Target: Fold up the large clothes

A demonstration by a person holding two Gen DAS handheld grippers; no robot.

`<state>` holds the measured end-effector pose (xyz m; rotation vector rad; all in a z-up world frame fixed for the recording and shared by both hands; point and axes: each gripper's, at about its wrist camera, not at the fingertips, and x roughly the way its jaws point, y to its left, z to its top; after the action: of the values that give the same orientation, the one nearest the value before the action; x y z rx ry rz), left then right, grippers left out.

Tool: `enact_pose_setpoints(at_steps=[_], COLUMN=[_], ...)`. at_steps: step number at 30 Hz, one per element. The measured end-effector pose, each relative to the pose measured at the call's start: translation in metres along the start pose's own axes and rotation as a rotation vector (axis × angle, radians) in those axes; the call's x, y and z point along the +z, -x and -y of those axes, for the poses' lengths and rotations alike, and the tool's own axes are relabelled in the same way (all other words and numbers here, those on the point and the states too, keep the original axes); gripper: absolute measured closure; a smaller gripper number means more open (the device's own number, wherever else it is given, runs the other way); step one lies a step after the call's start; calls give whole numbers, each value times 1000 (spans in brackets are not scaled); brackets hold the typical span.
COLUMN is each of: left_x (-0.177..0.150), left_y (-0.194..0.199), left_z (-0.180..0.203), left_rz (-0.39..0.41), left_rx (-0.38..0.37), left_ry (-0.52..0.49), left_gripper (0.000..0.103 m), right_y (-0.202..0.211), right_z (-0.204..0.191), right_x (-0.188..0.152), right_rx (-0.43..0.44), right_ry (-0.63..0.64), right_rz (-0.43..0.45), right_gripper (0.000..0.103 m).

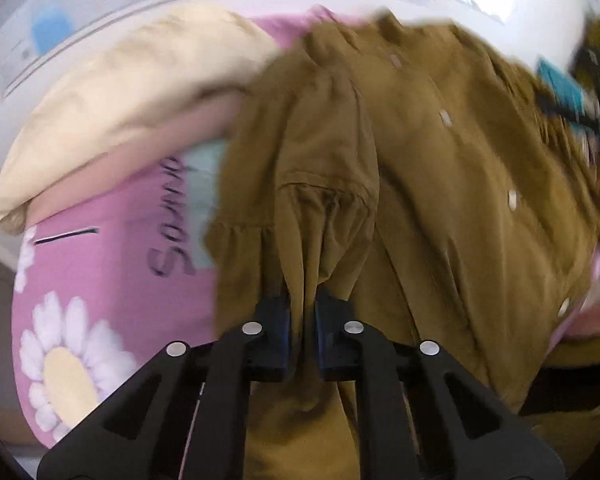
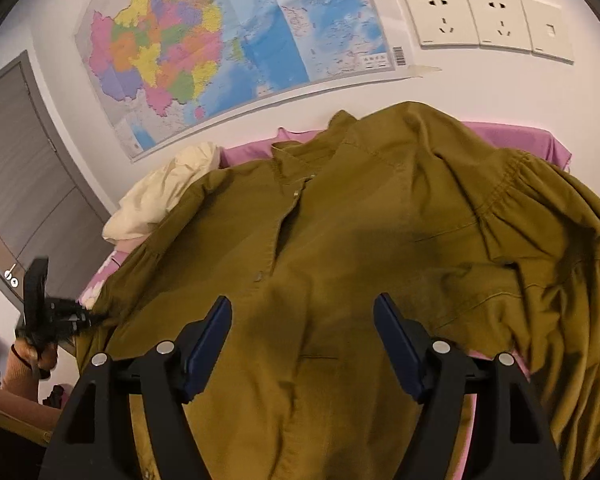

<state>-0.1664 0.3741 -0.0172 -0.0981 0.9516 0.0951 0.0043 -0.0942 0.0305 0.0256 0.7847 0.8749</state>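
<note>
Black gripper fingers fill the bottom of both views. On the left wrist view, the left gripper is clenched on a bunched-up fold of the olive-brown shirt, looks like a sleeve with a gathered cuff, and the fabric runs up out of the jaws toward the middle of the frame. That whole view is pretty blurry. The shirt is spread button-side up across a pink bedsheet with big white daisies and some dark lettering, and it takes up the centre and right. A cream pillow sits upper left, just beside the shirt. In the right wrist view, the right gripper is released, jaws wide apart over the shirt front with nothing pinched between them. Upper part of that frame shows a colourful wall map and three white wall sockets at upper right.
</note>
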Motion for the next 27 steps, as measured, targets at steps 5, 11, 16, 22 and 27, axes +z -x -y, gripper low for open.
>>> enact_pose_setpoints(at_steps=[5, 11, 16, 22, 27], left_x=[45, 87, 55, -16, -43], left_y=[52, 31, 39, 19, -16], left_z=[-67, -129, -94, -12, 8], left_rz=[118, 52, 151, 37, -78], left_rx=[94, 542, 354, -212, -311], left_ry=[166, 266, 253, 121, 150], left_gripper=[94, 31, 19, 10, 9], right_y=[8, 22, 41, 72, 61], right_z=[-2, 17, 40, 57, 56], right_x=[-1, -16, -40, -83, -124], right_rx=[-5, -53, -118, -135, -76], right_ry=[-4, -77, -148, -248, -290], right_rz=[26, 41, 28, -2, -128], right_gripper=[31, 31, 31, 22, 20])
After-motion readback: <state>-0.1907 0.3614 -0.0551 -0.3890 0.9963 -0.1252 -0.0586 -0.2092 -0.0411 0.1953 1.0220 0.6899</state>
